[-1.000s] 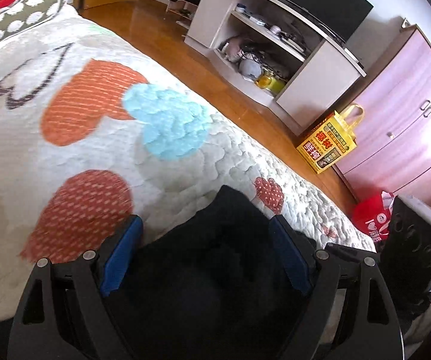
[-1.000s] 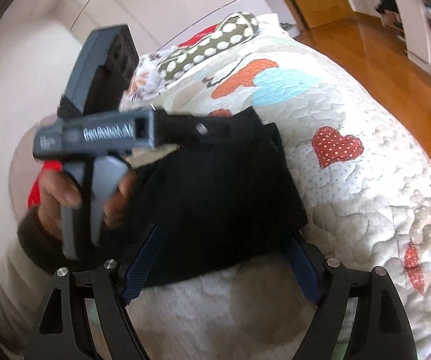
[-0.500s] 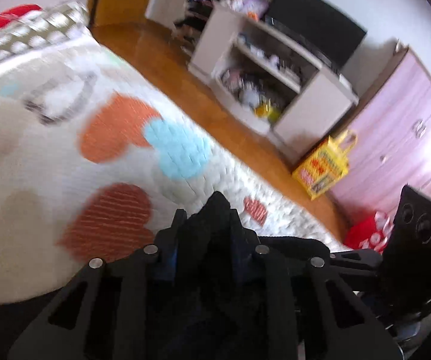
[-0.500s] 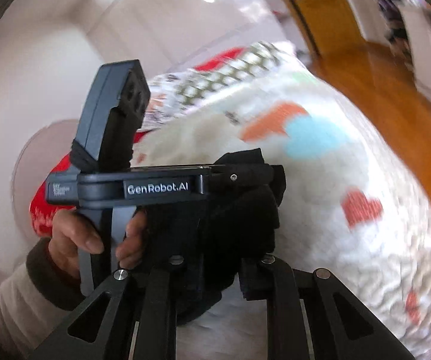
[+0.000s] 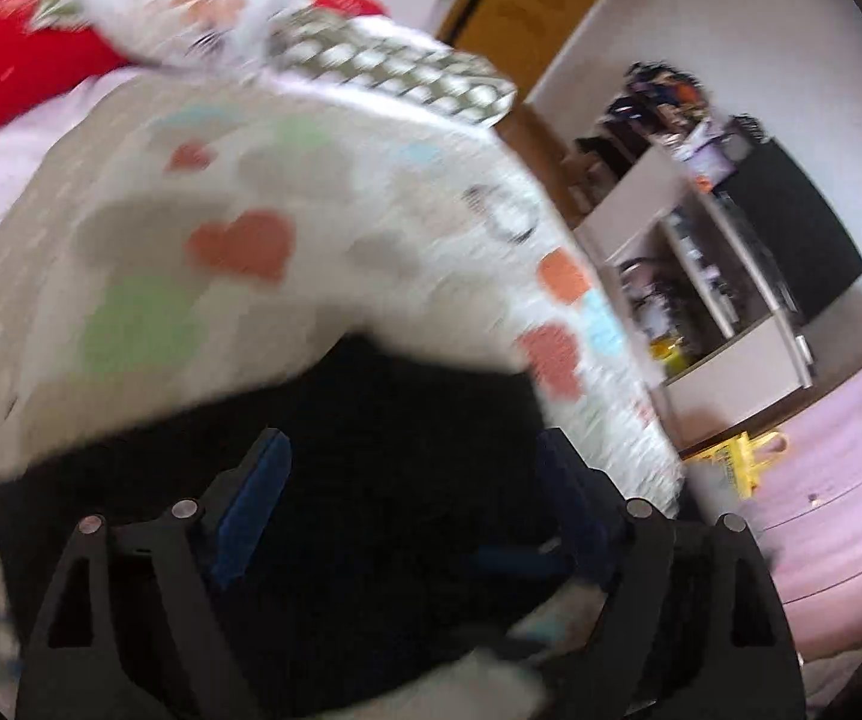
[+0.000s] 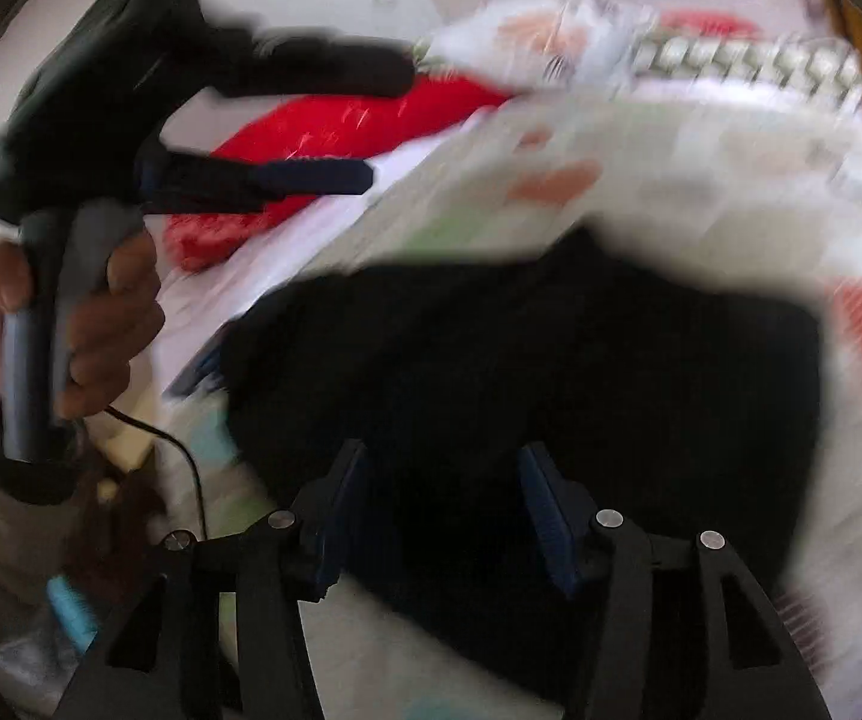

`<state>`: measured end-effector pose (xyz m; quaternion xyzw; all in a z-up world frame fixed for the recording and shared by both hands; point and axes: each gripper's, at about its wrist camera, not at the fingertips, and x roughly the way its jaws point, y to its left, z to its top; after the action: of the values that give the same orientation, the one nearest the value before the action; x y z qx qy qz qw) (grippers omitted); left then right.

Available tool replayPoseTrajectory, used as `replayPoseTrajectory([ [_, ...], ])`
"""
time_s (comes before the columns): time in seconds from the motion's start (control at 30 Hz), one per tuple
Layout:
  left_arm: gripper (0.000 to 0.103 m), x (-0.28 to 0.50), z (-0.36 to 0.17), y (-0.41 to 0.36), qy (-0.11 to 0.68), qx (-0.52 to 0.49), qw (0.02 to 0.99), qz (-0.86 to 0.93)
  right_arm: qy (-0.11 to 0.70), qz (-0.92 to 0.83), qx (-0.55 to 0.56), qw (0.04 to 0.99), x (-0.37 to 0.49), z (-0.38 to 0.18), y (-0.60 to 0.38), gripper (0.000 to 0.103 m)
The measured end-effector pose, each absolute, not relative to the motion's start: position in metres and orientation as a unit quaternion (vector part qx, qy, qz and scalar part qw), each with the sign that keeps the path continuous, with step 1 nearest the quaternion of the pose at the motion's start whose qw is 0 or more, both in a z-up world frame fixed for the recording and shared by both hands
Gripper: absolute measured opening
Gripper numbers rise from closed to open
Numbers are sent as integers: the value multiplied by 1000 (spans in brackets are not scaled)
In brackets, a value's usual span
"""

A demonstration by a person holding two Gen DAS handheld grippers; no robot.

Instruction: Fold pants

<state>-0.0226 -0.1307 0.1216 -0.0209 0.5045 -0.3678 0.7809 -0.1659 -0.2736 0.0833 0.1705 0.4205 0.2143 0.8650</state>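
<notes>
The black pants (image 5: 383,438) lie folded in a dark heap on the quilt with coloured hearts (image 5: 239,246), and they also show in the right wrist view (image 6: 580,360). My left gripper (image 5: 413,462) is open above them, blue pads wide apart, nothing between them. It also shows in the right wrist view (image 6: 335,114), held in a hand at upper left, clear of the pants. My right gripper (image 6: 442,474) is open just over the near edge of the pants. Both views are motion-blurred.
A red pillow (image 6: 335,138) and a dotted green pillow (image 5: 395,72) lie at the head of the bed. A white TV shelf unit (image 5: 724,300), a yellow bag (image 5: 736,468) and a pink dresser (image 5: 838,480) stand across the wooden floor to the right.
Both grippers were shut on the pants half a second ago and have opened and let go. Both have swung to face the head of the bed, and the pants now lie on the quilt.
</notes>
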Motion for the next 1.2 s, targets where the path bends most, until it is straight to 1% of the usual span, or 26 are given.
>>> replayPoseTrajectory([
  [0.03,84,-28,118,-124,508,-25,781,-363,407,223,173,869,-174,89,-278,56],
  [0.1,84,-39,104,-115,520,-37,775,-358,381,226,169,880,-191,103,-294,71],
  [0.2,84,-52,91,-123,525,-49,771,-357,357,166,159,905,-197,115,-337,74],
  [0.27,84,-59,80,-128,528,-57,767,-361,356,139,170,908,-195,114,-358,69],
  [0.3,84,-62,72,-136,535,-59,762,-360,360,129,179,907,-192,110,-367,62],
  [0.37,84,-63,60,-146,547,-64,756,-354,373,116,171,905,-182,102,-370,56],
  [0.5,84,-63,45,-155,553,-65,761,-332,390,104,136,905,-182,91,-359,56],
  [0.57,84,-62,48,-146,551,-77,763,-330,379,129,132,907,-190,97,-351,56],
  [0.67,84,-57,57,-122,542,-94,776,-308,375,171,86,907,-199,100,-323,56],
  [0.87,84,-52,72,-86,521,-105,799,-281,385,208,10,899,-192,85,-267,55],
  [0.93,84,-53,71,-82,523,-104,798,-281,390,198,-2,899,-185,78,-257,47],
  [0.97,84,-54,70,-82,524,-104,797,-282,396,188,-2,899,-178,74,-256,33],
  [1.0,84,-55,68,-82,526,-105,795,-283,401,186,3,897,-174,71,-256,29],
  [1.03,84,-55,68,-83,527,-106,794,-284,404,190,17,895,-171,68,-259,29],
  [1.07,84,-55,67,-84,528,-107,793,-285,405,195,28,893,-170,67,-262,26],
  [1.13,84,-56,68,-86,526,-104,794,-286,406,199,44,891,-172,68,-269,18],
  [1.17,84,-57,70,-86,523,-101,796,-287,404,202,62,890,-174,73,-276,9],
  [1.2,84,-57,73,-86,517,-98,800,-289,397,207,75,891,-179,79,-281,8],
])
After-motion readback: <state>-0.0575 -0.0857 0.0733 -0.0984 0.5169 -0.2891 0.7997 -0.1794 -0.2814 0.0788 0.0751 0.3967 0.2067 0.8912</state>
